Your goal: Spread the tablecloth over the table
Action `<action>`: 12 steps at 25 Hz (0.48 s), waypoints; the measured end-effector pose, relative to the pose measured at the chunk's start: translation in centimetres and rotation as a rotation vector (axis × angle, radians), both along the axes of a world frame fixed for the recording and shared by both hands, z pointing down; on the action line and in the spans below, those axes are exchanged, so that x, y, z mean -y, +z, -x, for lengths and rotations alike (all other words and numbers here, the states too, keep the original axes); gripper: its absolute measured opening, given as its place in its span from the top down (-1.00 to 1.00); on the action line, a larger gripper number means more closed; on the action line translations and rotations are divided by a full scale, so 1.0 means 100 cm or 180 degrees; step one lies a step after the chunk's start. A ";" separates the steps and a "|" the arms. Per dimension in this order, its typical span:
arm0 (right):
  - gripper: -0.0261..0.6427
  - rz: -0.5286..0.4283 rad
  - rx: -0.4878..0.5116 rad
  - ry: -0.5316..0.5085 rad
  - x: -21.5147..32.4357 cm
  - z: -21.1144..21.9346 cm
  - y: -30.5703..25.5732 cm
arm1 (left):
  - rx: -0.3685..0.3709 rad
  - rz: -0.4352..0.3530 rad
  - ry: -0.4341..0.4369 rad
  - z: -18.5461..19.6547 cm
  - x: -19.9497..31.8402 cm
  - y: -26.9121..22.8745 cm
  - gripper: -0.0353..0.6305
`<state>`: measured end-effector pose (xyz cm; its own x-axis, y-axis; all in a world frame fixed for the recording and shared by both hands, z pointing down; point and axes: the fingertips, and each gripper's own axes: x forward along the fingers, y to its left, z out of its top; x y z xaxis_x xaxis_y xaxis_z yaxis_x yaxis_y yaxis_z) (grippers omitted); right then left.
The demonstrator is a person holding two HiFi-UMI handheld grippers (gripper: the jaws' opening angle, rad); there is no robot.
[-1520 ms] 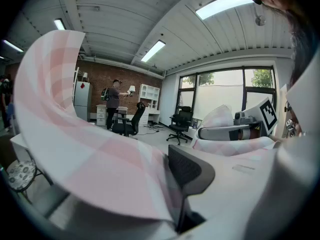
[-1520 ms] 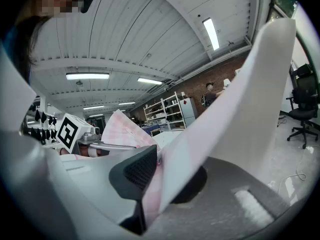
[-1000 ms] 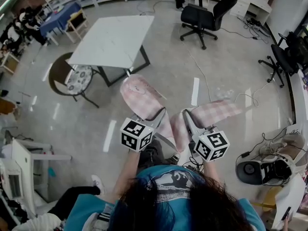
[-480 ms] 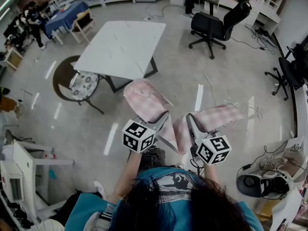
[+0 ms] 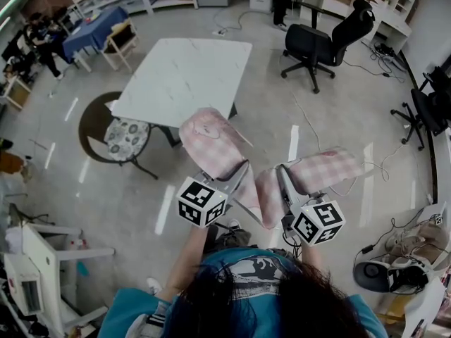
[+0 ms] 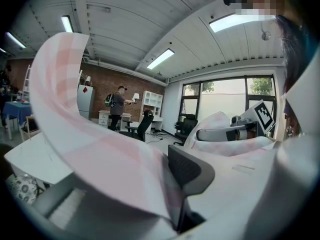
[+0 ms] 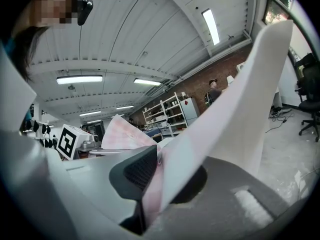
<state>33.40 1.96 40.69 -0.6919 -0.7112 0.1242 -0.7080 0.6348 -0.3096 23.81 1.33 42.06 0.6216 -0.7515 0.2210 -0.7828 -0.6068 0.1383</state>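
- Above a pale shiny floor (image 5: 232, 118), the head view shows both tools held out side by side in front of the person. A pink-and-white checked tablecloth (image 5: 211, 143) is bunched between them, in the air and off the bench.
- The left tool (image 5: 239, 169) has one fold of the cloth rising from its tips like a rounded flap. The right tool (image 5: 282, 176) has another fold running off to the right.
- Between the two tools the cloth sags in a short loop.
- The white marble-look bench (image 5: 187, 72) stands farther ahead, bare, well apart from the cloth. A chair with a patterned seat (image 5: 127, 131) stands just beside its left corner, and a black office chair (image 5: 320, 44) is off to the right.
- In the left gripper view, the left tool (image 6: 170, 196) is clamped on the tablecloth (image 6: 100, 149). The dark pad (image 6: 190, 171) presses an edge of the fabric against the opposite jaw.
- From there the cloth sweeps up and left in a broad curve that hides most of that jaw. The right tool's marker cube (image 6: 264, 115) shows at the right, with more cloth heaped under it.
- A standing person (image 6: 119, 106) is far off by a brick wall.
- In the right gripper view, the right tool (image 7: 152, 184) is likewise closed on the tablecloth (image 7: 225, 114). The fabric is pinched beside the dark pad (image 7: 140, 171) and rises steeply up and to the right.
- The left tool's marker cube (image 7: 67, 141) sits at the left, with the other fold of cloth standing beside it.
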 end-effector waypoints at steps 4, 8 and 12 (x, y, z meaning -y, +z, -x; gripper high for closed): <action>0.80 0.0038 0.0012 0.0068 0.008 0.021 0.004 | -0.0026 -0.0020 0.0035 0.025 0.007 0.002 0.61; 0.80 0.0099 0.0001 0.0082 0.010 0.035 0.009 | -0.0071 -0.0019 0.0078 0.038 0.012 0.005 0.61; 0.79 0.0208 0.0012 0.0111 0.014 0.030 0.012 | -0.0144 0.0000 0.0136 0.032 0.018 0.009 0.61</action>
